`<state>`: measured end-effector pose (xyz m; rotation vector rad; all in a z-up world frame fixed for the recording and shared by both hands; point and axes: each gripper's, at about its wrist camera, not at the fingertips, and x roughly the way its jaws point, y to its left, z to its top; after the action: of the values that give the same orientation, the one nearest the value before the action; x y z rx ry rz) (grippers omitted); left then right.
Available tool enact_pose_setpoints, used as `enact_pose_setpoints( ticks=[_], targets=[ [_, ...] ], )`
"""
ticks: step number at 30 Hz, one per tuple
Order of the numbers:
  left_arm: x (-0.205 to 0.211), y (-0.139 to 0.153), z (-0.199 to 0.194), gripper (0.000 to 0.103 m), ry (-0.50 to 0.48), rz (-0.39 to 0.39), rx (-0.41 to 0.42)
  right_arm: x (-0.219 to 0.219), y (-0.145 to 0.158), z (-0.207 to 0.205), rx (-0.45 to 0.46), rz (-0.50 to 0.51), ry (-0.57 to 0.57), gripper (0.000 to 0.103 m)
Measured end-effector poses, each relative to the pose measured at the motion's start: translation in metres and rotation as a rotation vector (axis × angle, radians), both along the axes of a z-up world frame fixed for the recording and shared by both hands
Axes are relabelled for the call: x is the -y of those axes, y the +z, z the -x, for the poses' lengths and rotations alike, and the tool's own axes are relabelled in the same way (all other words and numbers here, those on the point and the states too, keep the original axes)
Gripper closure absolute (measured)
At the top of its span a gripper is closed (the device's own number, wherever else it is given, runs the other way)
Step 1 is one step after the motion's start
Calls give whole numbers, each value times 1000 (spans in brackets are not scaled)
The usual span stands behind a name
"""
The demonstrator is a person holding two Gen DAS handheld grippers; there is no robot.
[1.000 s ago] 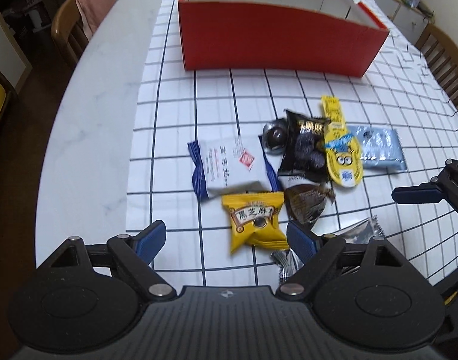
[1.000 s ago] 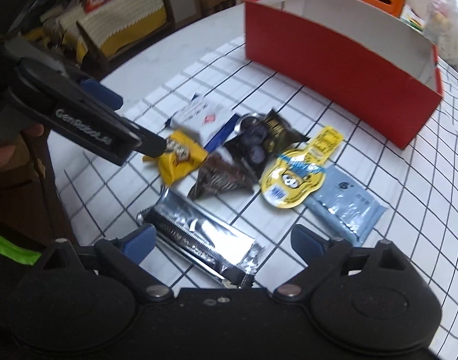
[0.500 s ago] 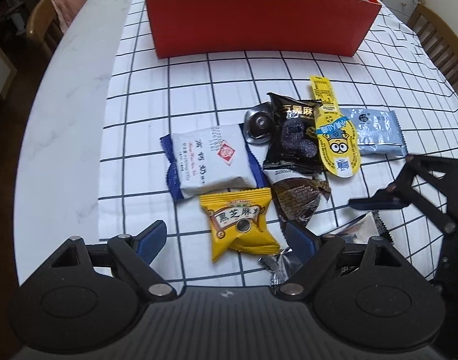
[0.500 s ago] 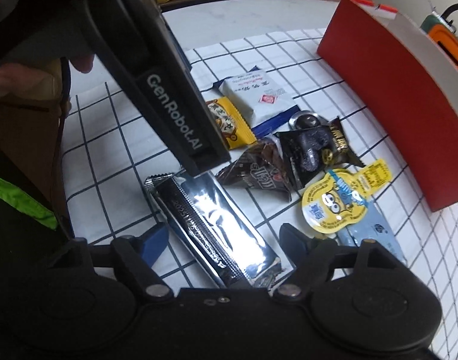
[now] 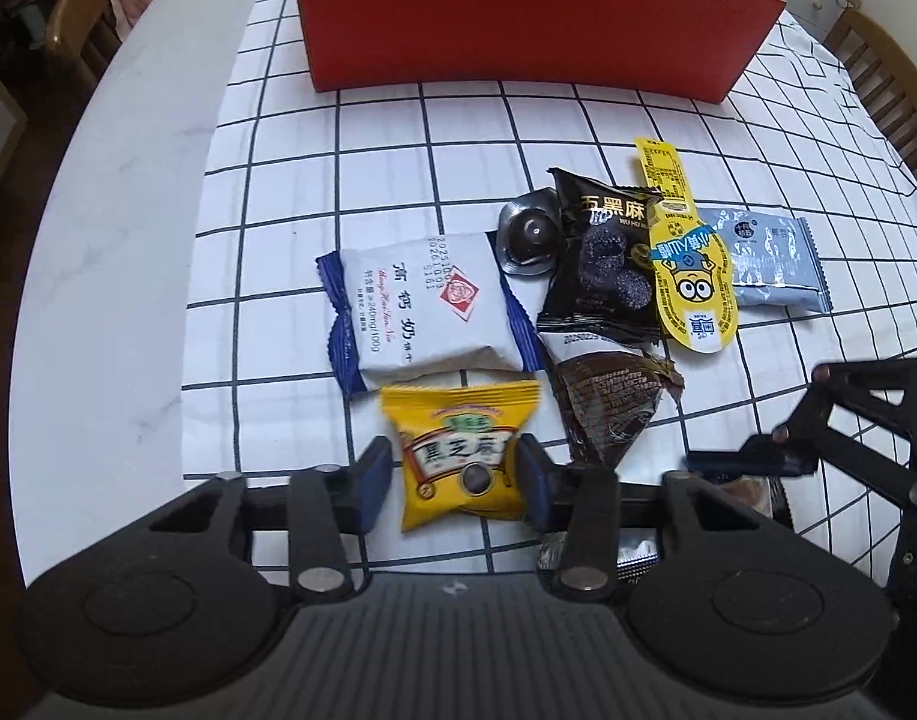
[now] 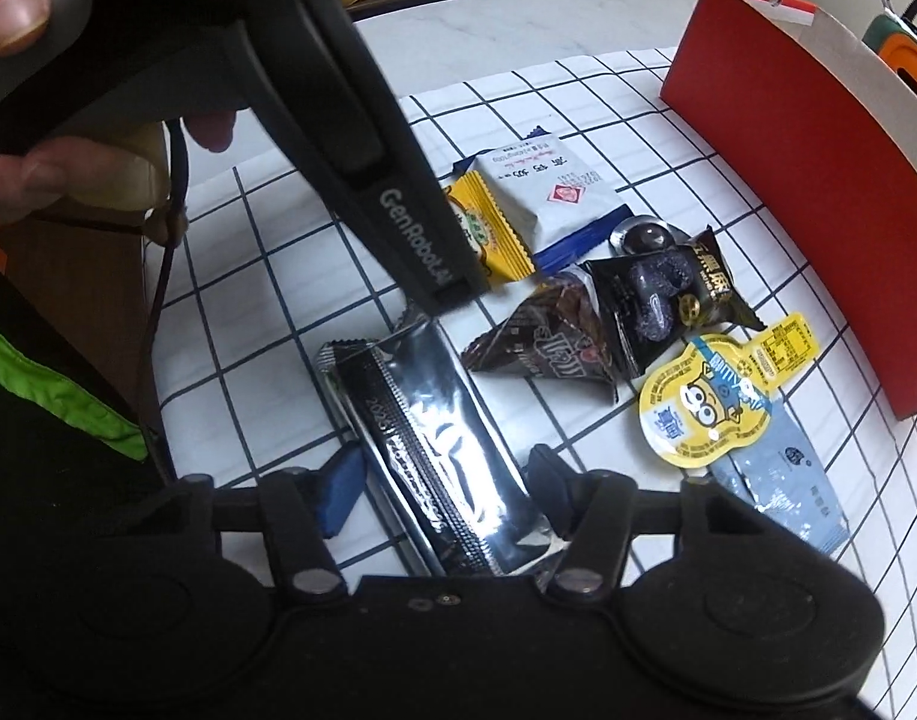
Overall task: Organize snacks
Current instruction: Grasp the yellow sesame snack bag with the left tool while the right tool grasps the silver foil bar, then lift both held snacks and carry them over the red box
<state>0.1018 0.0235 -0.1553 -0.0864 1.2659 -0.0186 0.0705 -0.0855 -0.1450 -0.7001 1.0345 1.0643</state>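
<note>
My left gripper (image 5: 455, 474) points down at the checked cloth, its jaws closing, and the blue pads meet both sides of a yellow sesame packet (image 5: 458, 450). My right gripper (image 6: 440, 489) is closing too, its pads at both long edges of a silver foil bar (image 6: 434, 444). Beyond lie a white-and-blue packet (image 5: 422, 306), a black packet (image 5: 602, 264), a brown triangular packet (image 5: 608, 408), a yellow cartoon pouch (image 5: 692, 288), a pale blue packet (image 5: 770, 264) and a foil-cupped dark sweet (image 5: 530, 234). The red box (image 5: 518, 18) stands open at the far side.
The white marble table edge (image 5: 116, 240) curves away on the left, with wooden chairs (image 5: 80, 30) beyond it and another chair (image 5: 890, 72) at the right. A person's hand (image 6: 14, 12) holds the left tool, whose black body crosses the right wrist view.
Both grippers came lower and narrowed their jaws: the left around the yellow packet, the right around the silver bar. The right gripper also rolled, so the bar now runs lengthwise between its fingers.
</note>
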Motion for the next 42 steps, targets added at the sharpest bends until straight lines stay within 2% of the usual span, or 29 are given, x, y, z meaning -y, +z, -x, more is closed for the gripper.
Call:
enact_pose_setpoints(
  ticks=[6,15,26,37,42],
  targets=[
    [-9,1,5,67,35,24,1,8,1,0,-19,-25,-68,58],
    [-18,7,16,69,69,44,10,23,3,4,-69,-67,-174,60],
    [-25,20,30,69,86,78,29,49,14,3,-121,-168,-322,61],
    [-30,42,40,69,98,96,75,74,45,-5,-135,-306,-464,61],
    [-30,60,39,69,100,95,115,84,67,-13,-93,-370,-549,61]
  ],
)
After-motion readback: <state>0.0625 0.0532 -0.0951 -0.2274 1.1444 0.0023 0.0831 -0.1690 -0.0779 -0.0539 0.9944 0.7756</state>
